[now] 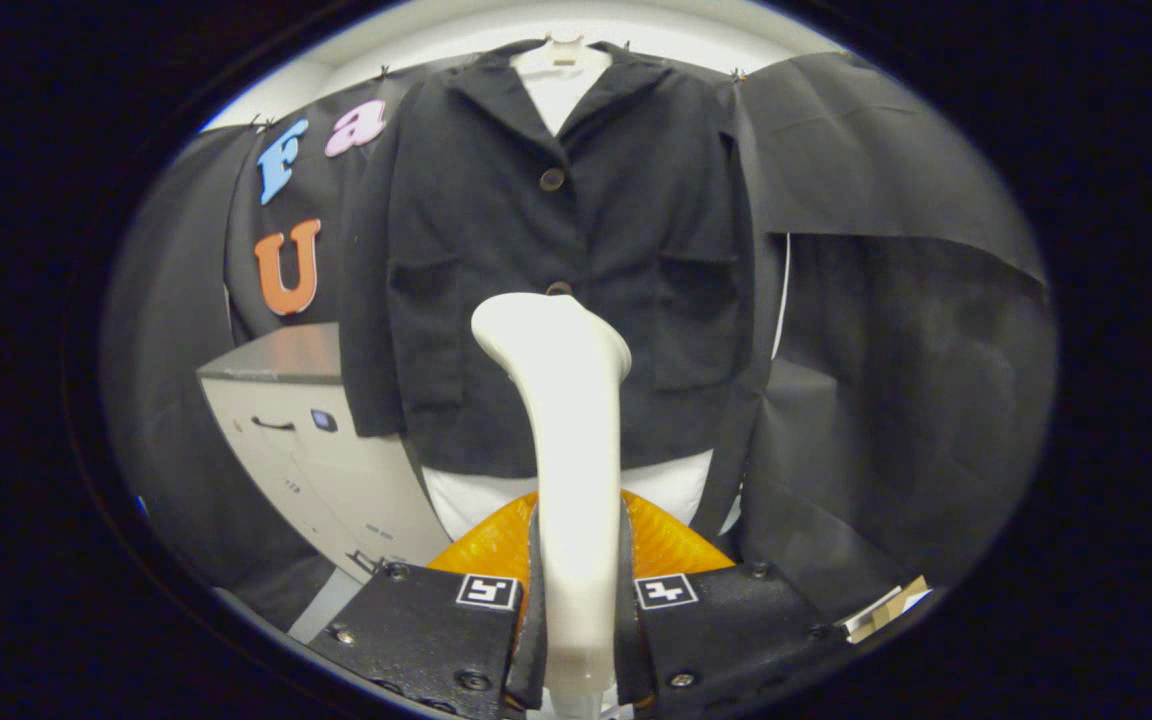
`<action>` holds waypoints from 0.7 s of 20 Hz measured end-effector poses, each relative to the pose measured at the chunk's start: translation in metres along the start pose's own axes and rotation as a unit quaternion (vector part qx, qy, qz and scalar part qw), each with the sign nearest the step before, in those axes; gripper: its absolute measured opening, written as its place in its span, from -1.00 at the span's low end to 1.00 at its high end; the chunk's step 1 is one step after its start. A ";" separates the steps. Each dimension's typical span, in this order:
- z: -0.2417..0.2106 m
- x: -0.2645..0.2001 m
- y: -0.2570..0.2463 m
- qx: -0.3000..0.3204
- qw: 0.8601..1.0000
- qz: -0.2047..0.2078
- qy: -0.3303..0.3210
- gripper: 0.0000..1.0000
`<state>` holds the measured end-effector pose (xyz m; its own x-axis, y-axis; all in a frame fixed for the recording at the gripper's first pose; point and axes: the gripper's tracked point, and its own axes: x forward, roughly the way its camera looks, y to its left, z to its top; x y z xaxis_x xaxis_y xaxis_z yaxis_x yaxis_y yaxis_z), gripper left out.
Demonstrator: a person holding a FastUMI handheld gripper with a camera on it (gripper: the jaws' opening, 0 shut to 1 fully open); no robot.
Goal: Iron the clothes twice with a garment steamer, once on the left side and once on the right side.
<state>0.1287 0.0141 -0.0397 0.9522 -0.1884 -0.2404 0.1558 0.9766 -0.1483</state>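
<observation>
A dark button-front jacket (496, 250) hangs over a white shirt (561, 90) on a hanger, straight ahead of the fingers. My gripper (576, 600) is shut on the white handle of the garment steamer (571, 420), both fingers pressing its sides. The steamer rises upright between the fingers, and its rounded head (546, 325) sits in front of the jacket's lower middle, just below the lower button (558, 288). Whether the head touches the cloth I cannot tell. An orange ribbed part (671, 545) of the steamer shows behind the handle, just above the fingers.
A light grey cabinet (306, 440) with a drawer handle stands left of the jacket, partly behind its sleeve. Black cloth walls hang on both sides and to the right. A small cardboard-like piece (886, 608) lies low on the right.
</observation>
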 end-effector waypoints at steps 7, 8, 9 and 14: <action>0.115 -0.012 -0.044 0.022 0.994 -0.007 -0.108 -0.41; 0.132 -0.012 -0.048 0.027 0.992 -0.008 -0.126 -0.41; 0.149 -0.010 -0.051 0.029 0.990 -0.011 -0.141 -0.41; 0.212 -0.002 -0.064 0.038 0.979 -0.016 -0.198 -0.41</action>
<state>0.1725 -0.0258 0.1740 0.9715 -0.1777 0.1570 0.1910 0.9788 -0.0741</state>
